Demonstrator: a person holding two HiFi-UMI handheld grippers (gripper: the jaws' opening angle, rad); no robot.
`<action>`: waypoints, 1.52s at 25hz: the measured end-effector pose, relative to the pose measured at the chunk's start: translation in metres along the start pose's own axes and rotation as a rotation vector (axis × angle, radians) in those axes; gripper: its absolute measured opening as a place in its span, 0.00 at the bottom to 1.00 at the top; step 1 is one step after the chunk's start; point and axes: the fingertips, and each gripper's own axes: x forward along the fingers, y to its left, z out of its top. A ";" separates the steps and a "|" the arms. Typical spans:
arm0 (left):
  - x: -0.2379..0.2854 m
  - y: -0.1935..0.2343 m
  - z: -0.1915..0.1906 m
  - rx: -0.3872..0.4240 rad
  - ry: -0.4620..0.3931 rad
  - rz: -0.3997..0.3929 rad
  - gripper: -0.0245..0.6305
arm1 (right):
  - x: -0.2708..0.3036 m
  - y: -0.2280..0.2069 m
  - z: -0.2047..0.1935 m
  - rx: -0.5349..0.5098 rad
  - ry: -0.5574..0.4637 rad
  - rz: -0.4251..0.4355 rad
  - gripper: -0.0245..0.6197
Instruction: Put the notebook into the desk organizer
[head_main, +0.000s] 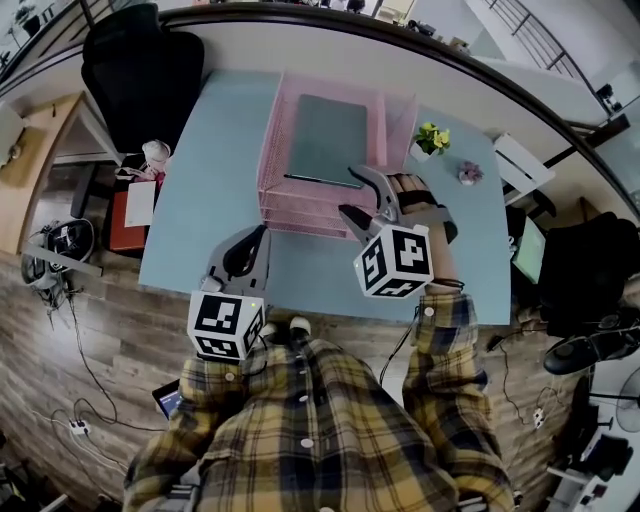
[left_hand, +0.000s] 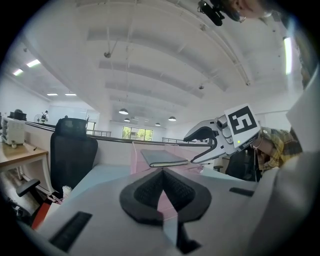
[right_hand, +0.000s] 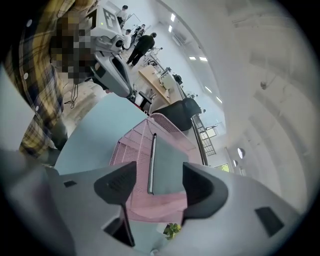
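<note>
A grey-green flat notebook (head_main: 327, 140) lies in the top tray of the pink wire-mesh desk organizer (head_main: 271, 160) on the pale blue table (head_main: 205, 205). The fingers of the right gripper (head_main: 352, 190) stand wide apart, empty; those of the left gripper (head_main: 260, 238) are pressed together, empty.

A black office chair (head_main: 140, 60) is standing by my blue table (head_main: 200, 220); a small potted plant (head_main: 432, 140) is sitting on its far side.

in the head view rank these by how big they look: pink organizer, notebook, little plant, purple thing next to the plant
1. desk organizer
2. notebook, lying in its top tray
3. potted plant
4. small purplish object, only a little smaller than the plant

All sit at a similar distance, so the order holds.
</note>
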 end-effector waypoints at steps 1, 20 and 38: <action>0.000 -0.002 0.000 0.003 0.000 -0.006 0.03 | -0.004 0.000 0.000 0.012 -0.004 -0.012 0.49; 0.010 -0.051 -0.011 0.032 0.027 -0.132 0.03 | -0.089 0.038 -0.012 0.659 -0.232 -0.199 0.26; 0.027 -0.085 -0.033 0.016 0.063 -0.212 0.03 | -0.112 0.091 -0.082 1.277 -0.316 -0.360 0.04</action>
